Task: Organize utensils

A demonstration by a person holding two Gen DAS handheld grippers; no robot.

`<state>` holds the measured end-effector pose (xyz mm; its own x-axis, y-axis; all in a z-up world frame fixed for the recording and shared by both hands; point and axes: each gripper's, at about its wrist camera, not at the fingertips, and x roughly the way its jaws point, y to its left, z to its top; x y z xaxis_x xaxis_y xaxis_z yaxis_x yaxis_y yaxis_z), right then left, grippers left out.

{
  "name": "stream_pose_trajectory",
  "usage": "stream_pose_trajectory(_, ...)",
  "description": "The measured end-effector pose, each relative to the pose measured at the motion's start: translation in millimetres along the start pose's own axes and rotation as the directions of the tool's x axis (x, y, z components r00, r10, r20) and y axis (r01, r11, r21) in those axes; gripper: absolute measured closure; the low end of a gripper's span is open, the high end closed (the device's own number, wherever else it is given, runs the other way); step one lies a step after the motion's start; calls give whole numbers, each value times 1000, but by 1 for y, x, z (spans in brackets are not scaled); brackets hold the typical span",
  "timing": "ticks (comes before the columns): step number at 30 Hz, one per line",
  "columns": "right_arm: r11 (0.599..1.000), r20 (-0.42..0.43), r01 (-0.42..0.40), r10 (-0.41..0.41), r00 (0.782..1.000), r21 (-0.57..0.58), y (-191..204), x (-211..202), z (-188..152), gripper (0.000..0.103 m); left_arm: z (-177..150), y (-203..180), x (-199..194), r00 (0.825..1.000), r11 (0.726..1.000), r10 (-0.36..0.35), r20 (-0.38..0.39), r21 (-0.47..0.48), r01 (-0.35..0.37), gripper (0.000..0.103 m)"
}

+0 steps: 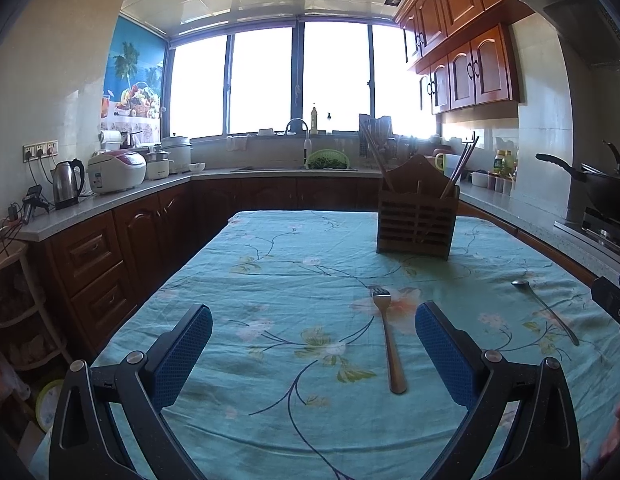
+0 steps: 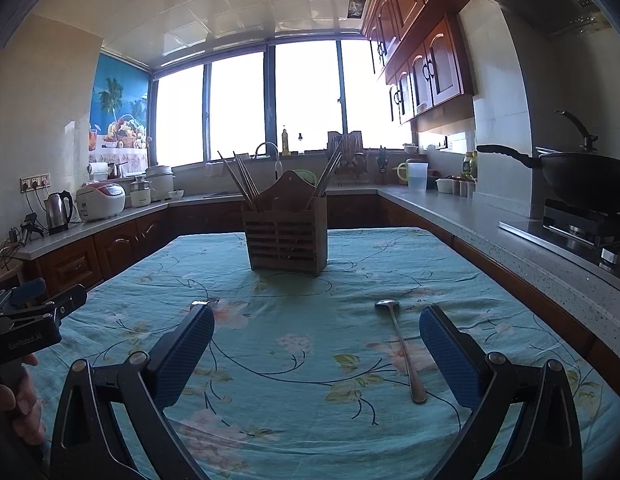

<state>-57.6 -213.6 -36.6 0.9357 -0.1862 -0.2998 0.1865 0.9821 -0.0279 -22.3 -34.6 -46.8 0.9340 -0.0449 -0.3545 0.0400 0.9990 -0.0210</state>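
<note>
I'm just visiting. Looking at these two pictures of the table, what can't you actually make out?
- Fork: in the right wrist view the right gripper's left finger hides all but its tines.
- Wooden holder: its slatted front hides the inside, so only chopsticks sticking out show.
- Left gripper: in the right wrist view the left edge cuts off most of it.
- Windows: glare washes out everything outside.

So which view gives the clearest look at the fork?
The left wrist view: the fork lies whole on the tablecloth, tines to handle. In the right wrist view only its tines peek out past the right tongs' left finger.
</note>
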Motion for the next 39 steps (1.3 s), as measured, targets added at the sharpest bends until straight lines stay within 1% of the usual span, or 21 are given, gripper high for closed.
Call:
stream_pose_trajectory(16,1000,24,-7,7,1000,-5,2,-2,-2,0,0,-11,-6,1000,1000,8,17,15,-8,1)
stream_pose_trajectory(39,1000,25,-8,8,1000,-5,1,-2,-2,0,-2,-20,-9,1000,999,15,22,29,-16,1)
